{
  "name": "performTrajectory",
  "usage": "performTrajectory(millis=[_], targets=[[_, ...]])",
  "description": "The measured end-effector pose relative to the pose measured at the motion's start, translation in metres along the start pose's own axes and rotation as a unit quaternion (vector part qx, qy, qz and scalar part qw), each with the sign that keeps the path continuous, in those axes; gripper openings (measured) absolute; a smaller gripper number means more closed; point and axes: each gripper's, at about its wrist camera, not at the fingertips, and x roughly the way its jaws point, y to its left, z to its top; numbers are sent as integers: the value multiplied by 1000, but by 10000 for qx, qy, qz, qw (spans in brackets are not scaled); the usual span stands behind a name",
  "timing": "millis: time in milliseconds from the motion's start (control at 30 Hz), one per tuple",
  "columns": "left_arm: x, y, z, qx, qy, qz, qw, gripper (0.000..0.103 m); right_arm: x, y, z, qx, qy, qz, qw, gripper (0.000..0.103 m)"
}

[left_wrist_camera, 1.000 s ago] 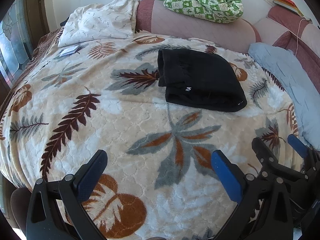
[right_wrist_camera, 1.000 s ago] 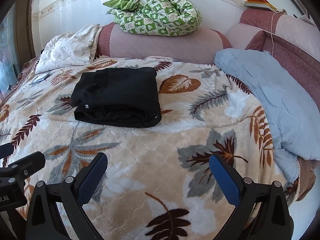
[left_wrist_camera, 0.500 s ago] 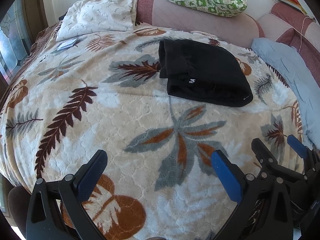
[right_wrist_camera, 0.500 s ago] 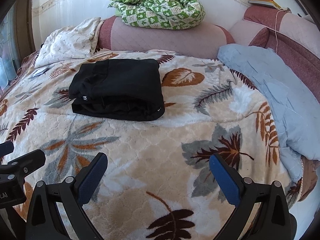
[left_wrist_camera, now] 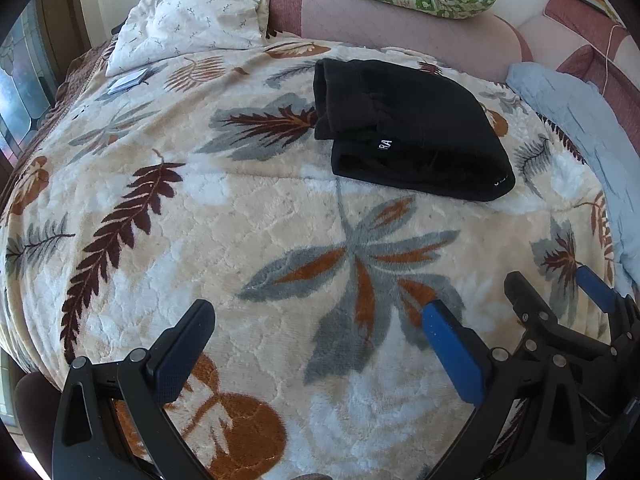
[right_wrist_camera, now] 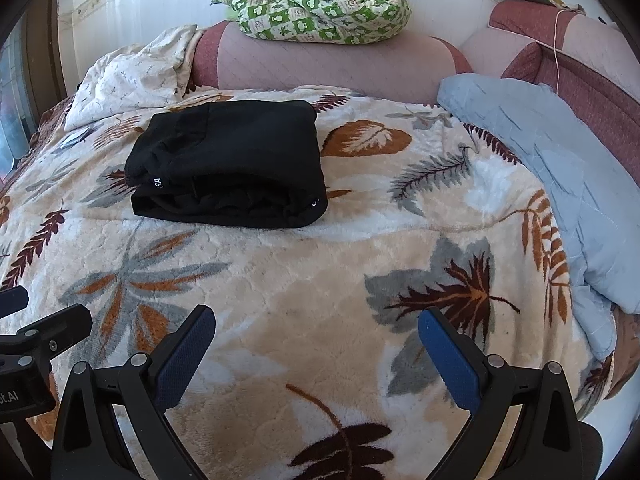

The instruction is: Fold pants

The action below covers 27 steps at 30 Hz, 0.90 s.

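Two grippers: left gripper [left_wrist_camera: 318, 348] and right gripper [right_wrist_camera: 316, 350] hang side by side near the bed's front edge, jaws spread wide, holding nothing; I judge the folding done.
Blanket [right_wrist_camera: 320, 288]: plush, quilted, cream with brown and grey leaves, covers the bed as a work surface.
Blue quilt [right_wrist_camera: 560, 184]: pale, creased, pushed to the right side.
Green quilt [right_wrist_camera: 316, 4]: bundled on the headboard, out of the way.
Pants [left_wrist_camera: 408, 128]: black, soft, thick, folded into a compact rectangle in several layers, well apart from both claws, small white label on the front edge.
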Motion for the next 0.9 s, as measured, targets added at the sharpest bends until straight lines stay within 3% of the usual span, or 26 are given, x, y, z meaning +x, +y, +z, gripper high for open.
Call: performTrajectory(millis=[567, 900], targets=[[1, 1, 1, -3, 18, 2, 10000, 103, -1, 7, 1, -108, -23, 26, 9999, 103], [-6, 18, 7, -204, -182, 55, 9996, 103, 0, 18, 13, -336, -200, 93, 9992, 103]])
